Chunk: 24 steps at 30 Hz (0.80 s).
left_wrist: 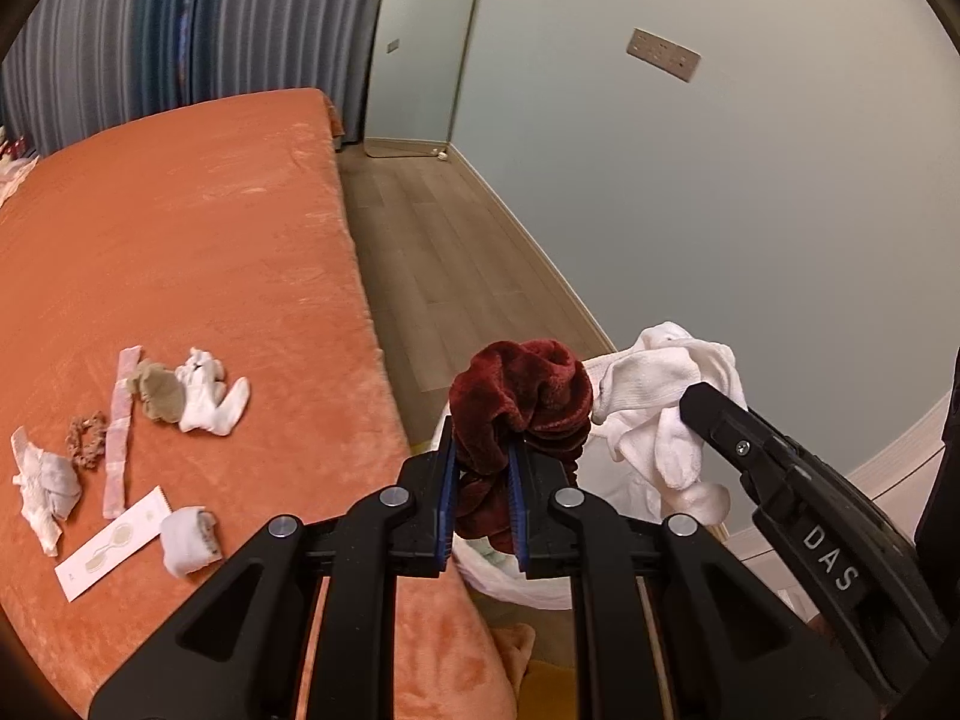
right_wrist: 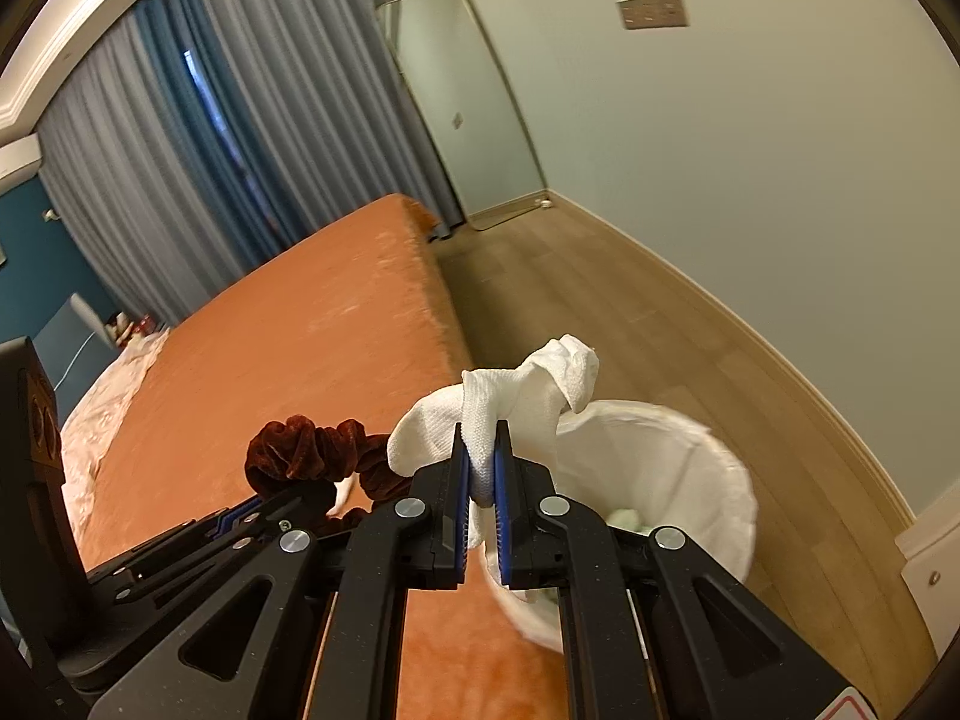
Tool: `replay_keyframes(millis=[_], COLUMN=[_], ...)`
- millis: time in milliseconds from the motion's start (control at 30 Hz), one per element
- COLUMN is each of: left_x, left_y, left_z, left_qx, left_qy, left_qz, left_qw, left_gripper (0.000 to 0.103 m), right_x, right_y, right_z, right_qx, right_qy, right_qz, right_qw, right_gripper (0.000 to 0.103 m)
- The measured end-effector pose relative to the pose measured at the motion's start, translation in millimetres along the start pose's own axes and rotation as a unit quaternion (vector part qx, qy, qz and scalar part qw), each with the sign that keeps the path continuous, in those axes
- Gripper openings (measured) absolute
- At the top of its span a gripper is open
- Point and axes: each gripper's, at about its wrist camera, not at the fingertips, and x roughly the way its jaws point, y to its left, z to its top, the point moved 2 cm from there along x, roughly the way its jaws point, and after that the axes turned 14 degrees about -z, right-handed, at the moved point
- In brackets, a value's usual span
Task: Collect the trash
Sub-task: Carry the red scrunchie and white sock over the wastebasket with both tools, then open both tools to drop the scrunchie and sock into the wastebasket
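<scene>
Midway through. Left gripper (left_wrist: pixel 483 474) jaws pinching a dark red scrunchie (left_wrist: pixel 519 396), right gripper (right_wrist: pixel 482 474) clamped on a white sock (right_wrist: pixel 510 402) — both above the white-lined bin (right_wrist: pixel 672 462). Several scraps (left_wrist: pixel 120 450) left on the bed (left_wrist: pixel 210 240).

We are in a home bedroom: a wide bed (left_wrist: pixel 180 228) under an orange plush cover runs along pleated blue-grey curtains (right_wrist: pixel 252 120), a tall standing mirror (right_wrist: pixel 468 102) leans in the corner, and wood-plank flooring (left_wrist: pixel 444 252) meets plain pale walls carrying a switch plate (left_wrist: pixel 663 54). Socks (left_wrist: pixel 207 390) and small oddments lie scattered on the cover.
</scene>
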Motion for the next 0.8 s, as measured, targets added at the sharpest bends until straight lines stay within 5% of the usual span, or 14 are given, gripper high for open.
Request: replay_keyframes(millis=[600,700,733,800], left_x=[56.0,58.7,58.2,56.2], left_y=[-43.4,-42.6,-40.8,-38.4], left_z=[4.9,7.0,8.0,9.0], left_qx=[0.027,0.021,0.017,0.013], left_qy=[0.034,0.034,0.03,0.018], left_qz=[-0.013,-0.008,0.0,0.012], left_qw=[0.999,0.9992,0.9994,0.9997], left_gripper=[0.015,0.035,0.054,0.058], right_x=[15.2,15.7,14.0,13.6], right_y=[-58.9,-57.4,-57.4,-55.9], right_z=[4.5,3.3,2.0,1.6], right_qx=[0.027,0.026,0.026,0.027], right_qy=[0.01,0.013,0.011,0.01], right_qz=[-0.035,-0.04,-0.045,-0.05], right_qw=[0.999,0.999,0.999,0.998], right_gripper=[0.007,0.013,0.016,0.024])
